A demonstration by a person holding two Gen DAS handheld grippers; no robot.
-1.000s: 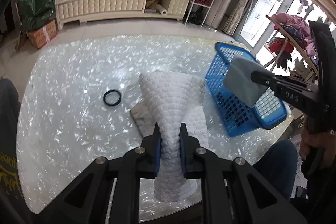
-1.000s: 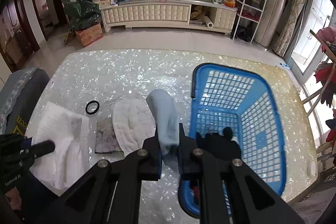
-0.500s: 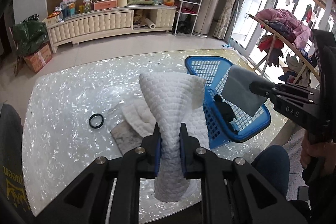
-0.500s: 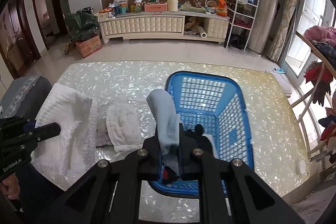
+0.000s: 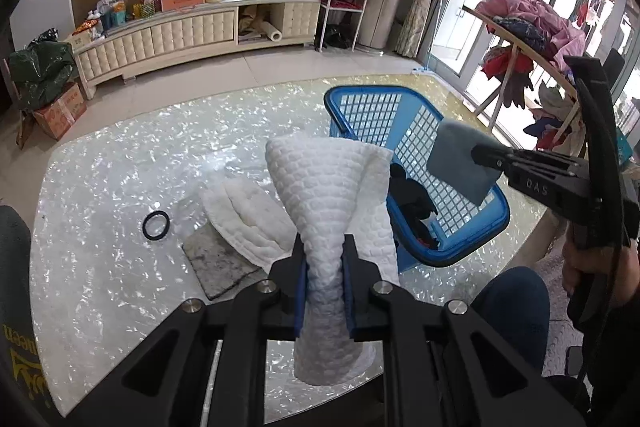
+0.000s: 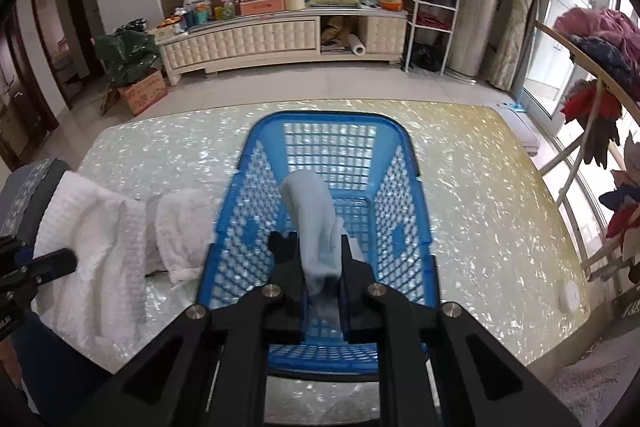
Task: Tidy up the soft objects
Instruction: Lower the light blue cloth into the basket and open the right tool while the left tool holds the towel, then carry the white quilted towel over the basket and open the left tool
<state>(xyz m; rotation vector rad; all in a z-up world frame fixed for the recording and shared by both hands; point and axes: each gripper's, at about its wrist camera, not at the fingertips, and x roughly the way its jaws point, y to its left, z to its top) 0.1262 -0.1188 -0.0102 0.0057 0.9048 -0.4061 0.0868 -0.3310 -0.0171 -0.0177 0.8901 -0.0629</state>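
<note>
The left gripper pinched a white towel above the table, beside the blue basket. The right gripper clamped a pale-blue cloth over the basket, where something dark, perhaps clothing, lay. Another white cloth rested on the table.

Two wrist fisheyes, angled down, sharing the basket

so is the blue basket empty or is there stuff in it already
Not empty. The blue basket already holds dark cloth items at its bottom. The light blue cloth hangs above it, pinched in the right tool.
</note>
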